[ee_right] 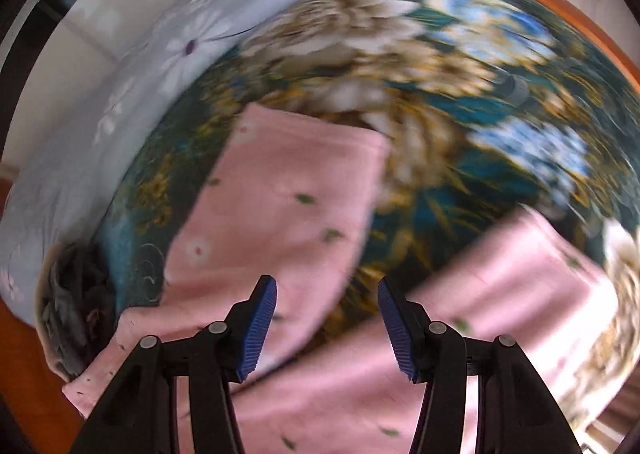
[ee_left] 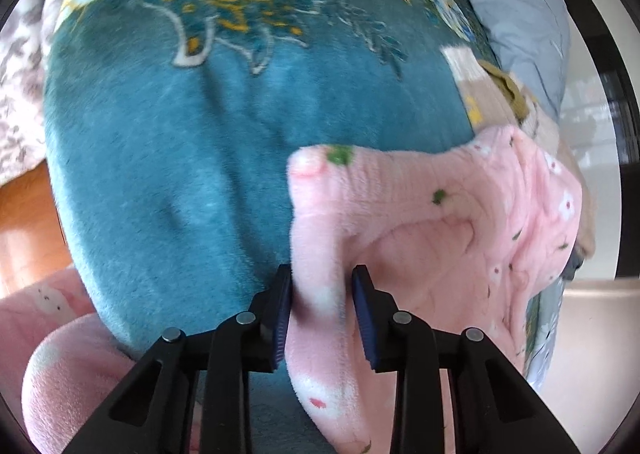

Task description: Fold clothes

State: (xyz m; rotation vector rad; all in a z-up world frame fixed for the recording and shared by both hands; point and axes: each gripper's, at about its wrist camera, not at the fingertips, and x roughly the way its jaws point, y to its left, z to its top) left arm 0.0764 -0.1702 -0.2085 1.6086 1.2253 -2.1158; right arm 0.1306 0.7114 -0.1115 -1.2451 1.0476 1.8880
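A pink fleece garment (ee_left: pixel 420 222) with small green and white flowers lies on a teal flowered blanket (ee_left: pixel 168 158). My left gripper (ee_left: pixel 322 290) is shut on a fold of the pink garment, which hangs down between the blue pads. In the right wrist view the same pink garment (ee_right: pixel 280 214) lies spread on the blanket (ee_right: pixel 500 126), two legs or sleeves pointing away. My right gripper (ee_right: pixel 326 306) is open and empty just above the pink cloth. The right view is blurred.
A light blue daisy-print pillow (ee_left: pixel 520 14) lies along the bed's far edge, and shows in the right wrist view (ee_right: pixel 132 86). A beige garment (ee_left: pixel 492 94) lies beside the pink one. A dark grey cloth (ee_right: pixel 72 314) lies bunched at the left. Wooden floor (ee_left: pixel 24 214) shows beyond the bed.
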